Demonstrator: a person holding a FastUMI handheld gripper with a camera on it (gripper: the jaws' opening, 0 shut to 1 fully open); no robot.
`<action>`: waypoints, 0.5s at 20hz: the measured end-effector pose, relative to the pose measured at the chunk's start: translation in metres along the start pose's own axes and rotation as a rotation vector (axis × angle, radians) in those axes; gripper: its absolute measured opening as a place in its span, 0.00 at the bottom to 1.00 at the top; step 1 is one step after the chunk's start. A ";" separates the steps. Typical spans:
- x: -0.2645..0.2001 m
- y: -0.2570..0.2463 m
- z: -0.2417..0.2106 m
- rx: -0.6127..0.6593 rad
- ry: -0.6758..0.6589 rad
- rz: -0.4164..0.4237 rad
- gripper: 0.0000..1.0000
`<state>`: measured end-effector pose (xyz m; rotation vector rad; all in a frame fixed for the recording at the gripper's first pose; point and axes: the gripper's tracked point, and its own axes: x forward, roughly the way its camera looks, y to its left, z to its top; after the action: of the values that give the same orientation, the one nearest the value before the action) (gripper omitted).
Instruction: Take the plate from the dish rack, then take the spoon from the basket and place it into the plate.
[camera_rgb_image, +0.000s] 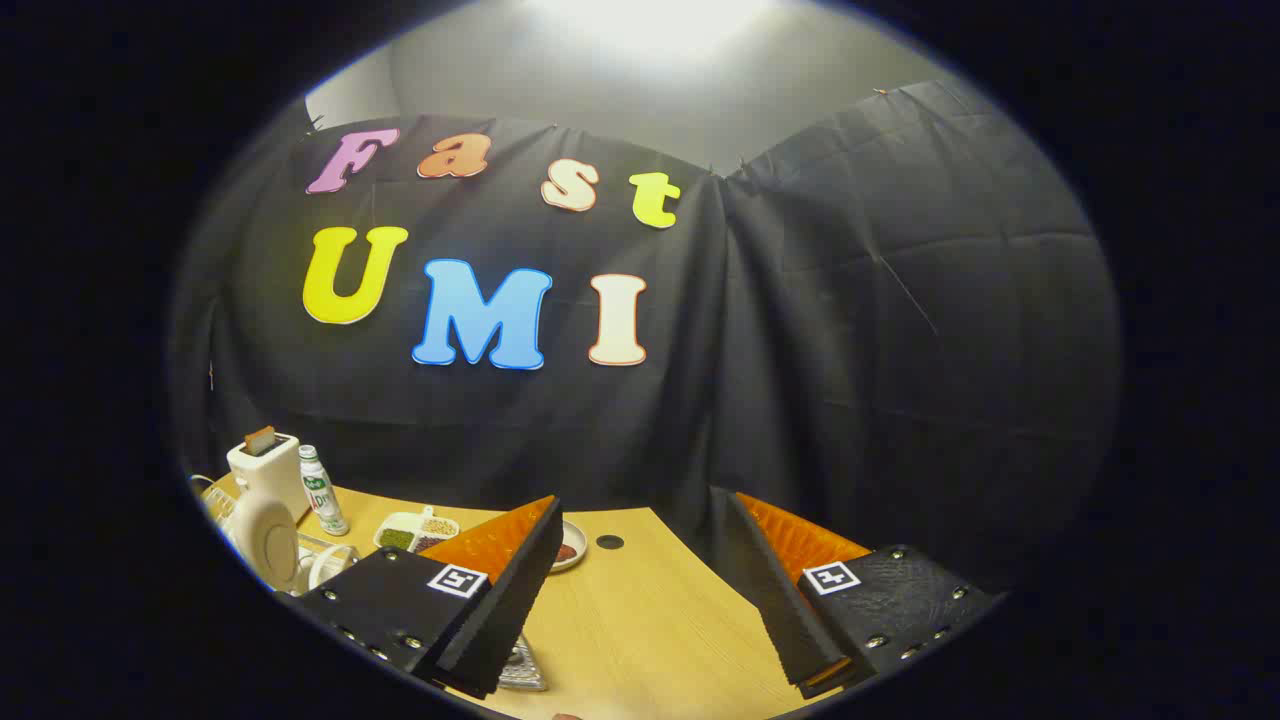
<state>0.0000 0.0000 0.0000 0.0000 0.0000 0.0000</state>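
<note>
Along the table's (640, 610) far left edge stood a white toaster (262, 468) with something brownish poking from its slot. Just in front of it a white plate (268, 540) stood on edge in the wire rack (318, 556), with a second pale rim (332, 562) showing in the rack to its right. Beside the toaster, to its right, a small bottle (322, 490) with a green label stood upright. Next came a divided white tray (412, 530) holding green and pale bits in separate sections, lying flat on the wood near the wall cloth (900, 330). A small dish (570, 548) with something dark red in it peeked out just behind the left finger's tip. Near it, a dark round hole (609, 542) sat in the tabletop. A shiny metal piece (522, 668) lay under the left finger, too hidden to tell what it was.

The gripper (640, 510) was held high and level, pointing at the cloth, its fingers (500, 590) spread wide with bare wood and cloth between them and nothing gripped. The plate and rack lay well to the left of the left finger. Where the spoon and basket were, I could not tell.
</note>
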 end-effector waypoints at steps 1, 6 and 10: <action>-0.010 0.017 0.013 0.002 0.001 0.021 0.99; -0.048 0.105 0.064 0.021 -0.007 0.149 0.99; -0.073 0.167 0.084 0.009 0.008 0.238 0.98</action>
<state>-0.0731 0.1672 0.0843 0.0089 0.0082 0.2380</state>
